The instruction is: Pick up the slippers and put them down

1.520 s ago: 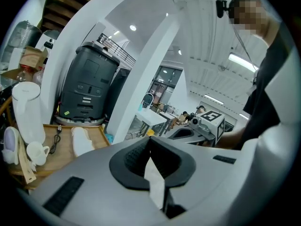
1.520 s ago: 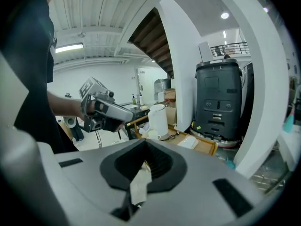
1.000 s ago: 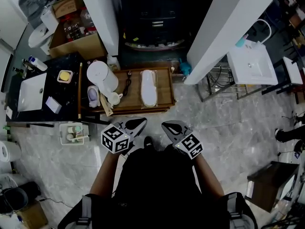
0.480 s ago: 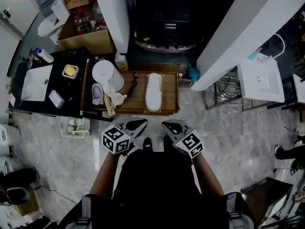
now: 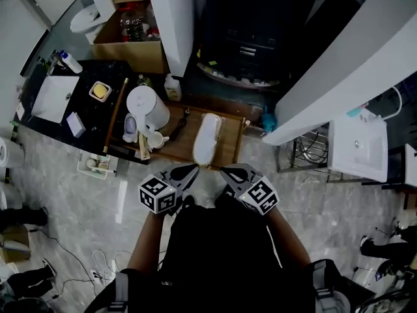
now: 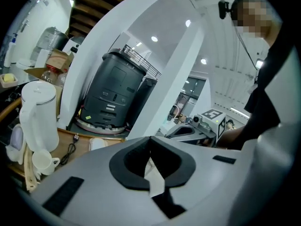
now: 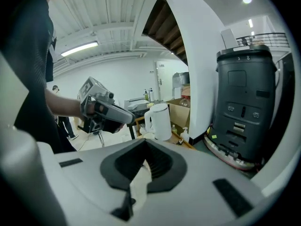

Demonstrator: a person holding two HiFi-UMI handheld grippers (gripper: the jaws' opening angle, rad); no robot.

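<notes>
Below the head camera, left gripper (image 5: 185, 172) and right gripper (image 5: 232, 173) sit side by side close to the person's body, both clenched on nothing. White slipper (image 5: 206, 139) lies lengthwise on the wooden tray (image 5: 232, 147) just ahead of the tips, untouched. White kettle (image 5: 147, 104) and mug (image 5: 155, 139) stand at the tray's left end, with a black cable (image 5: 182, 119) between kettle and slipper. Only one slipper shows.

Left gripper view: jaws pressed together, empty. A pale shape on the tray just over the gripper's body is probably the slipper, mostly hidden. Kettle and mug are off to the left, and a dark grey machine (image 6: 115, 95) stands behind the tray.

Right gripper view: jaws together, empty. No slipper in frame; kettle and left gripper at left, the machine at right.

Step in hand: approach, with the pick not yet begun. The next move calls for parting one gripper's jaws, tipping it down onto the slipper and closing on its upper edge, keeping clear of cable and mug
</notes>
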